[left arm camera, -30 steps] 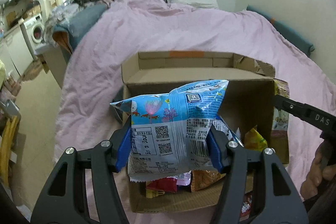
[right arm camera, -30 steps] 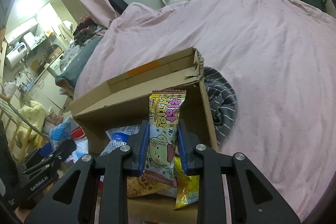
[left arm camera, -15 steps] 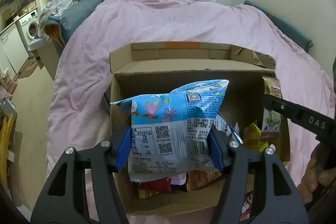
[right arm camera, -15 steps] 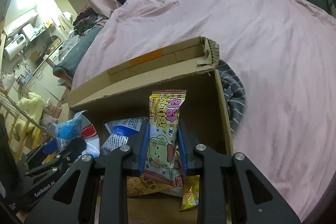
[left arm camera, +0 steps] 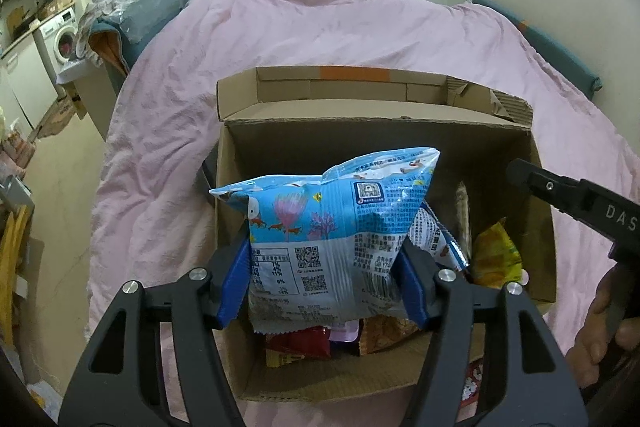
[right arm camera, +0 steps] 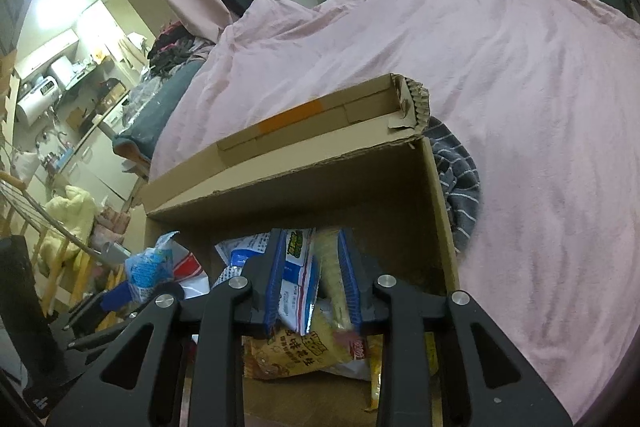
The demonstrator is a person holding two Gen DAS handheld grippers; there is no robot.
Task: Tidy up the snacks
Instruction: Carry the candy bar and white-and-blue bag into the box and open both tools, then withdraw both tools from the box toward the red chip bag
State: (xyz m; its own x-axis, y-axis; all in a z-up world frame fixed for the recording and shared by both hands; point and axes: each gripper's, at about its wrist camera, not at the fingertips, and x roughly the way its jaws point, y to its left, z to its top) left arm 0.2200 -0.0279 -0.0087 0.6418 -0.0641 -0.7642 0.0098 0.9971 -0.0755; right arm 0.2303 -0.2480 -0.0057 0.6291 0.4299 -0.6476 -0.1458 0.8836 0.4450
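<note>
An open cardboard box [left arm camera: 400, 143] sits on a pink duvet with several snack packs inside. My left gripper [left arm camera: 324, 275] hangs over the box's near side. Its blue pads still press on a blue and white snack bag [left arm camera: 340, 235], though its jaws are opening slightly. In the right wrist view my right gripper [right arm camera: 312, 275] is low inside the box [right arm camera: 320, 187] and its jaws are opening. A yellow snack pack [right arm camera: 334, 267], blurred, slips down between the parted pads, leaning toward the right one. The left gripper [right arm camera: 120, 295] and its bag [right arm camera: 148, 267] show at the left.
Inside the box lie a yellow bag [left arm camera: 496, 255], a red pack [left arm camera: 300, 343] and an orange bag [right arm camera: 296, 351]. A dark striped cloth [right arm camera: 460, 187] lies against the box's right wall. A person's hand [left arm camera: 600, 331] holds the right gripper. The bed's edge and floor are left.
The right gripper's pads have parted and the yellow pack, upright in them before, has dropped lower and blurred. Both views have closed in on the box. The left still holds the blue bag.
</note>
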